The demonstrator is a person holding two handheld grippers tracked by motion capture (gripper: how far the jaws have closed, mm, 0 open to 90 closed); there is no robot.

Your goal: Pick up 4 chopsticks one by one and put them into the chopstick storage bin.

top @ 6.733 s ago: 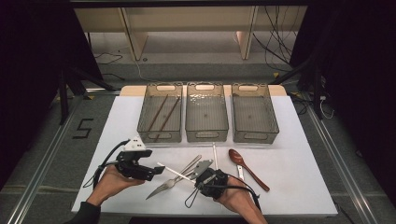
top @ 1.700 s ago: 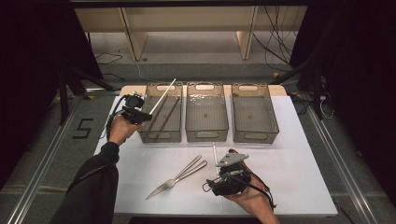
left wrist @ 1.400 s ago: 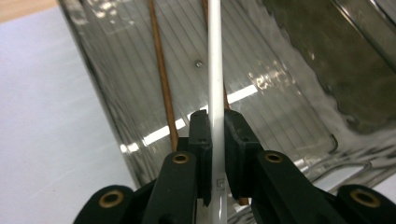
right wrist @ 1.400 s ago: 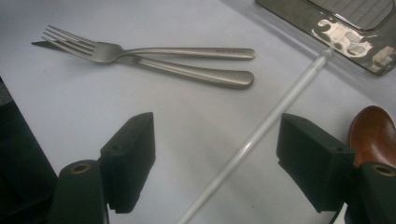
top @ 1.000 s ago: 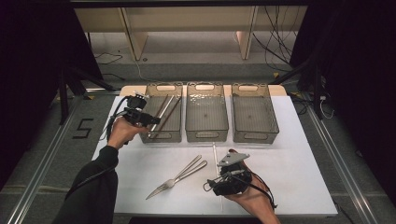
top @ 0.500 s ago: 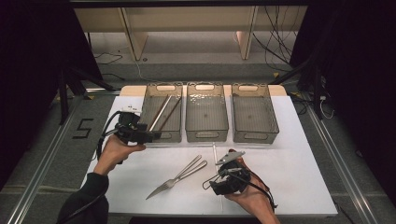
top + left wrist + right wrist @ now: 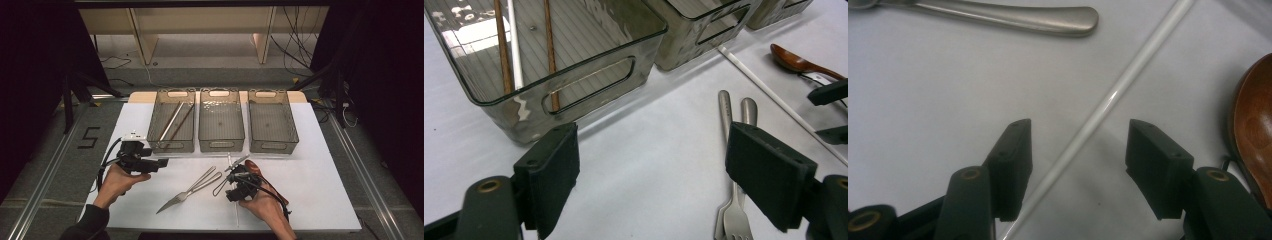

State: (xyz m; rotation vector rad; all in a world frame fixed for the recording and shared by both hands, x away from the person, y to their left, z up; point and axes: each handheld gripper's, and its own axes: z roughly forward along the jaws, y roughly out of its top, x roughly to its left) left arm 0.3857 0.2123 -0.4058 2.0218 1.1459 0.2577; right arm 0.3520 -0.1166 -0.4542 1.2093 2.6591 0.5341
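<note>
White bench: left bin (image 7: 173,120) already holds three chopsticks, my left claw (image 7: 651,175) gapes empty, my right claw (image 7: 1075,165) has been narrowing astride the white chopstick (image 7: 1108,107), forks (image 7: 192,186) and spoon (image 7: 796,61) left.

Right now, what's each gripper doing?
Left gripper: open, empty.
Right gripper: open, jaws just closing around the white chopstick, not gripping.

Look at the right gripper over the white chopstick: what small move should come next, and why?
Probably close the right gripper on the white chopstick. Its jaws, which have just been closing, straddle the stick but don't press it yet, and its mate already lies in the left bin.
</note>
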